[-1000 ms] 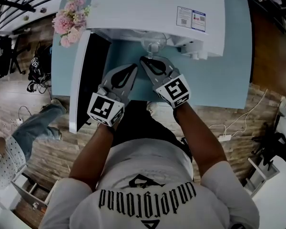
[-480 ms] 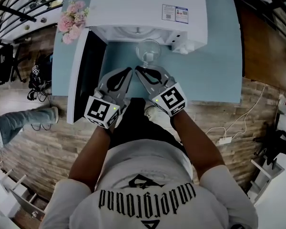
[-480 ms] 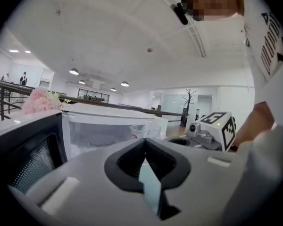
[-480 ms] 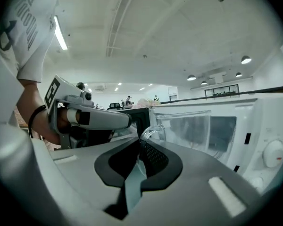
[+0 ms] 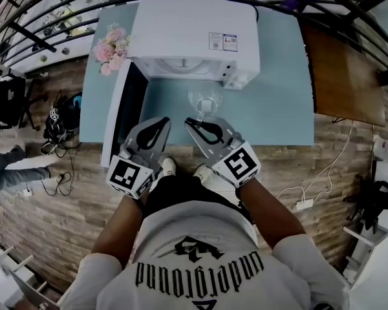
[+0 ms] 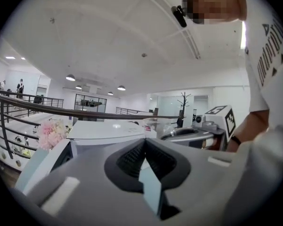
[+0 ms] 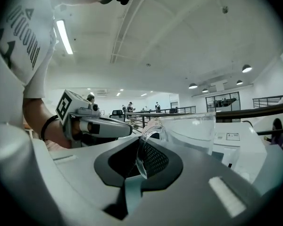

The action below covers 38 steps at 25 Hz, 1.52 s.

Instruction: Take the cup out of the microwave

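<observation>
The white microwave (image 5: 194, 31) stands on a light blue table (image 5: 278, 108) with its door (image 5: 119, 118) swung open to the left. A clear glass cup (image 5: 205, 101) hangs in front of the cavity, above the table. My right gripper (image 5: 195, 121) has the cup's handle (image 7: 142, 149) between its jaws, which are opening slightly while still bearing on it; the cup's body (image 7: 193, 131) stands just beyond the tips. My left gripper (image 5: 163, 123) is shut and empty beside it, near the door's free edge; its jaws (image 6: 144, 145) meet.
Pink flowers (image 5: 113, 50) stand at the microwave's left corner. A brown table (image 5: 346, 76) adjoins on the right. Black railings run behind. On the wooden floor lie cables and a power strip (image 5: 304, 204); a person's legs (image 5: 13, 170) are at far left.
Both grippers pulled back from the microwave and rose. The cup came out of the cavity with the right gripper and now hangs over the table's front part.
</observation>
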### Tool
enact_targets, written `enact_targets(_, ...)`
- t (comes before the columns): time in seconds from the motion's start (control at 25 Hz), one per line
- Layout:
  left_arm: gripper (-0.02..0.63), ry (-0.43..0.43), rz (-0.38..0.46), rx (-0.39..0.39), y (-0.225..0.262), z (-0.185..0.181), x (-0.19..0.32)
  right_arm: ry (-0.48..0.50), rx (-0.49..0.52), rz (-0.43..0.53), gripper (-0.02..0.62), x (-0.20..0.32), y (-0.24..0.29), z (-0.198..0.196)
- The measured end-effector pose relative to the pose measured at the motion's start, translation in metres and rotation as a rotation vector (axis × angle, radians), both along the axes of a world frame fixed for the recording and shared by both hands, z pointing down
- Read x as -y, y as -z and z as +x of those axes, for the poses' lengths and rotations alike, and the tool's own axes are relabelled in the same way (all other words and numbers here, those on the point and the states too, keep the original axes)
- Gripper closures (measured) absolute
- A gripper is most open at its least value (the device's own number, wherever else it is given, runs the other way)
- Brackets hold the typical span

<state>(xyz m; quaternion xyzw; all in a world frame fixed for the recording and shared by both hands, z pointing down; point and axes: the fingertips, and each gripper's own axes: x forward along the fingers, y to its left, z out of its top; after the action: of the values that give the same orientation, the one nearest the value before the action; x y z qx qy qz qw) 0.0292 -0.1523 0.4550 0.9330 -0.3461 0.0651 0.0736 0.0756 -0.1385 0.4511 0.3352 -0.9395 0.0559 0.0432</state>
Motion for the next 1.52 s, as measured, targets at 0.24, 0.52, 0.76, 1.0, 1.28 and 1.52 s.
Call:
enact_targets(0.24,0.556,-0.074,0.039,-0.028,0.039,-0.016,-0.024,-0.041,-0.002,0.012,0.58,-0.027,0.036,-0.016)
enact_targets(0.52,0.557,-0.162,0.073,-0.034,0.071,-0.06,-0.058,-0.089,0.029,0.073,0.58,-0.057,0.07,-0.052)
enact_targets(0.76,0.557,-0.228,0.075,-0.048,0.083,-0.105,-0.095,-0.131,0.008,0.089,0.58,-0.095,0.088,-0.081)
enact_targets(1.0,0.557,-0.26,0.054,-0.073,0.078,-0.13,-0.122,-0.149,0.001,0.093,0.578,-0.13,0.095,-0.097)
enact_targets(1.28,0.557,-0.247,0.079,-0.071,0.092,-0.129,-0.148,-0.144,-0.019,0.127,0.578,-0.162,0.112,-0.076)
enact_targets(1.52,0.557,-0.227,0.081,-0.068,0.098,-0.097,-0.178,-0.119,-0.003,0.135,0.578,-0.191,0.122,-0.047)
